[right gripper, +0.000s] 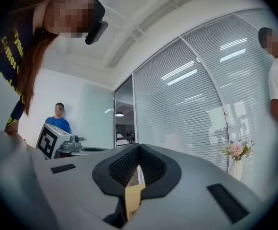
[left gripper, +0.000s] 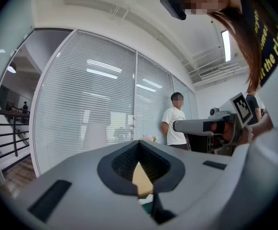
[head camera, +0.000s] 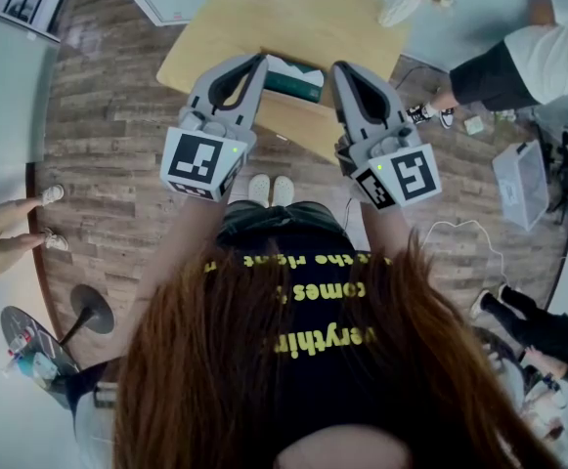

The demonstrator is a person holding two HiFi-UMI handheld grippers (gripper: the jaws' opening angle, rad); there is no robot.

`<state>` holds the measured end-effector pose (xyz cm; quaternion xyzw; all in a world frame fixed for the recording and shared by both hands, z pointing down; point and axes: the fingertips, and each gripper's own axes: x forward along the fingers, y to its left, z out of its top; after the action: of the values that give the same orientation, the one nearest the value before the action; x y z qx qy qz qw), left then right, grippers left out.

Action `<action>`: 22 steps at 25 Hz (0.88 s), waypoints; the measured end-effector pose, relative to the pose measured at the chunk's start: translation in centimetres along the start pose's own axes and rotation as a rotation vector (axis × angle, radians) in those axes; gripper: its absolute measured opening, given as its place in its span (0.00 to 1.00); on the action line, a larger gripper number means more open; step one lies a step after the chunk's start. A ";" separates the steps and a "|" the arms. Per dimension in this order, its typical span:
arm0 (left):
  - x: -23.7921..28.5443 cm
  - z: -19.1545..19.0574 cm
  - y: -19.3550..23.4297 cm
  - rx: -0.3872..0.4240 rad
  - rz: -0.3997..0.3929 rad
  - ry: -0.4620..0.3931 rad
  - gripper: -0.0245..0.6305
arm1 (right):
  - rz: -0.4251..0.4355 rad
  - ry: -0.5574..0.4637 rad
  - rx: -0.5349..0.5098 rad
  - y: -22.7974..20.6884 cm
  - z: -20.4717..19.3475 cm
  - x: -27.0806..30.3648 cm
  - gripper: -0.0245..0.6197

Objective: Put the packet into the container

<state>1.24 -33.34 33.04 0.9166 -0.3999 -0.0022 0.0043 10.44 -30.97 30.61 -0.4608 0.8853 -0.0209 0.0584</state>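
Your left claw (head camera: 257, 63) and right claw (head camera: 342, 69) are both closed on nothing. The likeliest slip is going down with the tips closed and knocking the container (head camera: 295, 86) toward the near edge of the worktop (head camera: 215, 37). People (head camera: 518, 66) stand close by, and a wide swing could reach them. The room has glass walls (left gripper: 95, 104) hung with blinds and a wood-plank floor (head camera: 108, 115). The pale wooden worktop lies below your claws. On it, between the claw tips, sits the dark green container. A pale thing at its top is probably the packet (head camera: 291, 65), though I can't be sure.
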 end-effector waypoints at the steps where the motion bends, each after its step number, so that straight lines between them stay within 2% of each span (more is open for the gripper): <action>1: 0.0 0.0 0.0 0.000 -0.001 0.000 0.03 | 0.000 0.000 -0.004 0.1 0.0 0.0 0.06; 22: 0.5 -0.1 0.0 0.000 -0.012 0.008 0.03 | 0.046 0.037 -0.010 1.9 -1.0 0.5 0.06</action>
<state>1.57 -33.72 33.13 0.9190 -0.3942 0.0013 0.0057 8.49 -30.28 31.35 -0.4400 0.8968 -0.0235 0.0400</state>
